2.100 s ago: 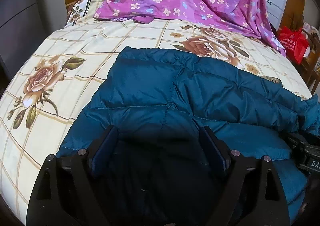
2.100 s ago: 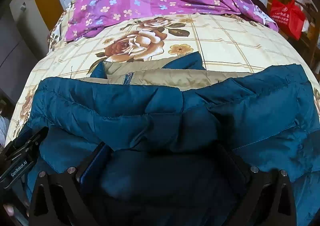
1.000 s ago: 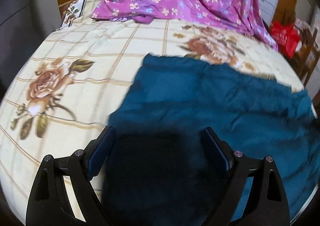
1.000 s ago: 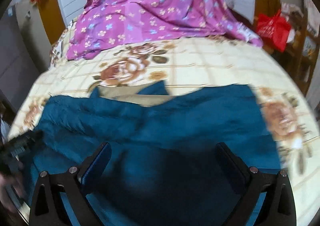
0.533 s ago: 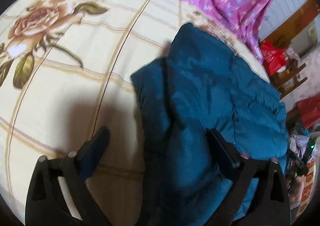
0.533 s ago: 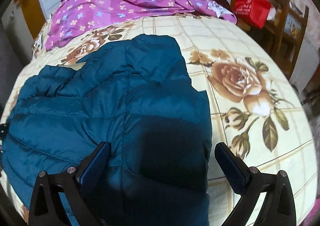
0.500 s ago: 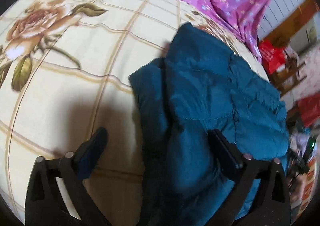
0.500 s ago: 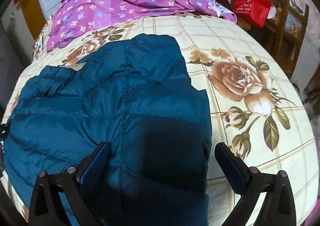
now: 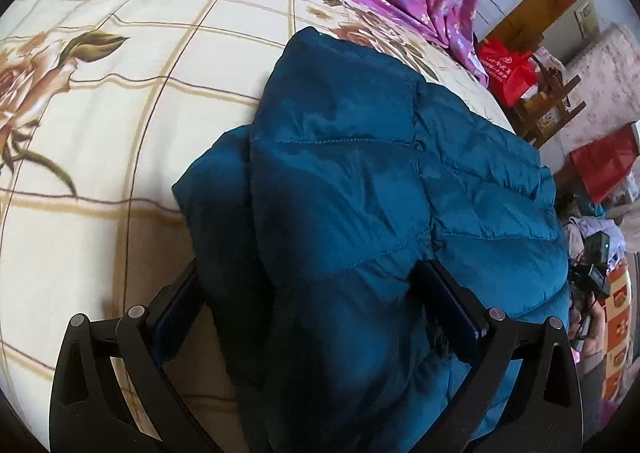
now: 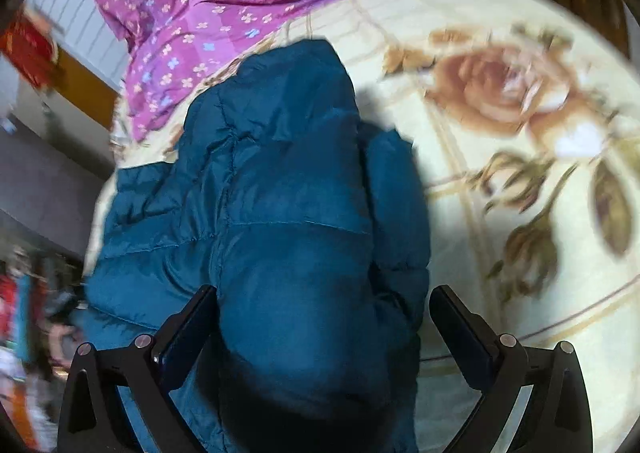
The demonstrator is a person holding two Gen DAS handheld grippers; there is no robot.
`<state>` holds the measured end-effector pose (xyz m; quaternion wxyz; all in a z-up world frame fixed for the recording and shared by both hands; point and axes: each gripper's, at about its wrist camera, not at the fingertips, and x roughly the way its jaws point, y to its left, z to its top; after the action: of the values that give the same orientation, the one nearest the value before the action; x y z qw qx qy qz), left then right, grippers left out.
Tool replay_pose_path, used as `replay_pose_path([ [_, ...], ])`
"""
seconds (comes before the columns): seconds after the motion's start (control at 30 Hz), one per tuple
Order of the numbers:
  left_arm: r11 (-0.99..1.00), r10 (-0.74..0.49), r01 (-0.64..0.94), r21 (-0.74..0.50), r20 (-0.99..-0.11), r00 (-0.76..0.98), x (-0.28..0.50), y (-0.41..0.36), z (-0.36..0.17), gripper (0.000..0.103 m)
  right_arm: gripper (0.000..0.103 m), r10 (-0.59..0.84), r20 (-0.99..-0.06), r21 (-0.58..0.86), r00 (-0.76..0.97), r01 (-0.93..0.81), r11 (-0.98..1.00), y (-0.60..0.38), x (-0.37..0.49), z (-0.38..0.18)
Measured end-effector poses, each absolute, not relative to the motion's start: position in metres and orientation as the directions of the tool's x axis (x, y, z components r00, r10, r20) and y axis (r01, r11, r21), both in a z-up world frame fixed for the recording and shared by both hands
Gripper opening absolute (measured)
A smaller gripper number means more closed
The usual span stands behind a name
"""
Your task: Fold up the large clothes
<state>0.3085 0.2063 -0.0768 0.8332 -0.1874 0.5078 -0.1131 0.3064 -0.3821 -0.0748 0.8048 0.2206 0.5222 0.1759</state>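
Teal quilted puffer jacket [image 9: 352,189] lies bunched on the rose-print bedsheet [image 9: 120,93], long axis running away from both tools. Left gripper [image 9: 312,309] straddles its near end, jaws spread wide, nothing pinched. Right gripper [image 10: 320,329] likewise, released, over the jacket's opposite end — equally near.
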Motion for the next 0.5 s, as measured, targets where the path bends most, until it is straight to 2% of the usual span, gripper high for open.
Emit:
replay_pose_path([
  [0.13, 0.904, -0.364, -0.027, -0.427, -0.801, 0.475, 0.31, 0.207, -0.076, 0.1, 0.103, 0.658, -0.627, 0.685, 0.417, -0.107, 0.721, -0.397, 0.31, -0.082],
  [0.2, 0.902, -0.36, -0.034, -0.431, -0.792, 0.492, 0.31, 0.206, -0.074, 0.088, 0.103, 0.72, -0.568, 0.735, 0.4, -0.146, 0.662, -0.396, 0.314, -0.085],
  [0.23, 0.888, -0.388, -0.027, -0.459, -0.779, 0.493, 0.31, 0.206, -0.074, 0.068, 0.103, 0.728, -0.57, 0.732, 0.381, -0.169, 0.66, -0.391, 0.316, -0.085],
  [0.27, 0.87, -0.414, -0.033, -0.491, -0.766, 0.492, 0.311, 0.206, -0.075, 0.058, 0.103, 0.74, -0.569, 0.728, 0.358, -0.2, 0.656, -0.384, 0.317, -0.085],
  [0.33, 0.87, -0.418, -0.025, -0.493, -0.762, 0.495, 0.31, 0.201, -0.075, 0.046, 0.103, 0.757, -0.569, 0.713, 0.322, -0.265, 0.649, -0.367, 0.317, -0.084],
  [0.4, 0.881, -0.402, -0.016, -0.474, -0.764, 0.504, 0.308, 0.196, -0.071, 0.038, 0.094, 0.755, -0.569, 0.706, 0.324, -0.278, 0.651, -0.362, 0.316, -0.084],
  [0.47, 0.894, -0.379, -0.004, -0.447, -0.762, 0.525, 0.303, 0.192, -0.065, 0.029, 0.073, 0.76, -0.565, 0.701, 0.321, -0.3, 0.648, -0.358, 0.314, -0.084],
  [0.5, 0.9, -0.367, -0.003, -0.435, -0.763, 0.532, 0.302, 0.189, -0.063, 0.027, 0.068, 0.755, -0.564, 0.685, 0.333, -0.323, 0.654, -0.357, 0.31, -0.081],
])
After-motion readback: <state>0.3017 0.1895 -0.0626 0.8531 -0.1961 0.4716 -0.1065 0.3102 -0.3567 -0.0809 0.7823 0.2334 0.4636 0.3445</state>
